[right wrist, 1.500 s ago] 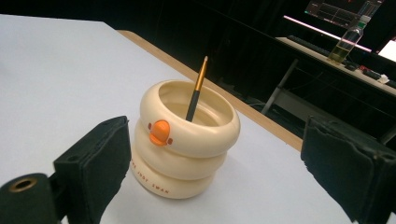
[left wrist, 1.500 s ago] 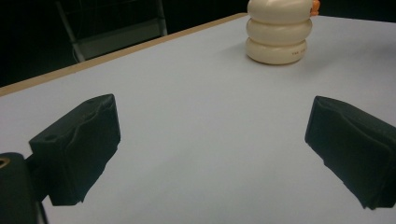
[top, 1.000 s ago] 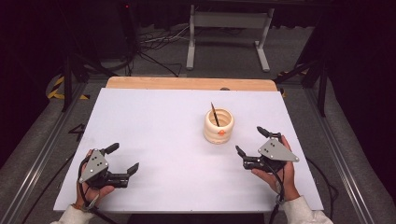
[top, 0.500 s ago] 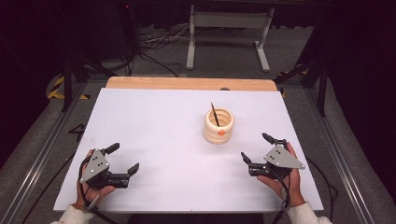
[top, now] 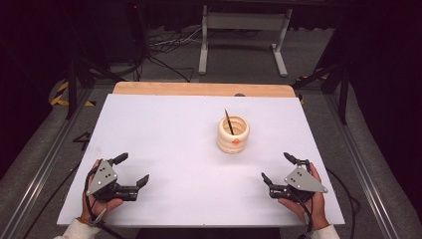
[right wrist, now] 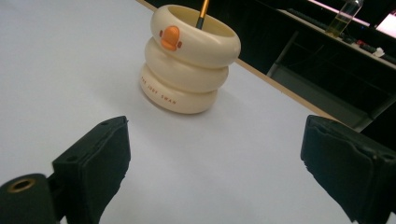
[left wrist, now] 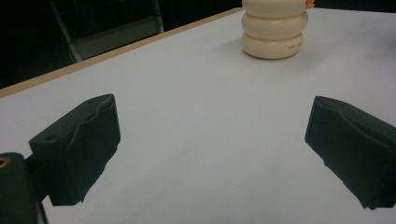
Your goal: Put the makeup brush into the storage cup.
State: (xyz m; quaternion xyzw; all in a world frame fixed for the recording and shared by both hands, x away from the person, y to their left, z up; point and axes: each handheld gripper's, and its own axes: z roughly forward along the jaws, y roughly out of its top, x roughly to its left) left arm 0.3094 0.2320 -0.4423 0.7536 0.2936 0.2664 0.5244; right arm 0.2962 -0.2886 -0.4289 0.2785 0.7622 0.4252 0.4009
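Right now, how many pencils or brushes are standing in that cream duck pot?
1. A single dark stick leans inside the cream pot, right of the table's middle; its orange-banded shaft rises above the rim. Shorter ones could be hidden inside the pot.

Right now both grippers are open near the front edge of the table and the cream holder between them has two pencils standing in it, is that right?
Not quite. The high view shows one pencil standing in the cream holder, not two. The rest holds: the left gripper and right gripper are both open near the table's front edge.
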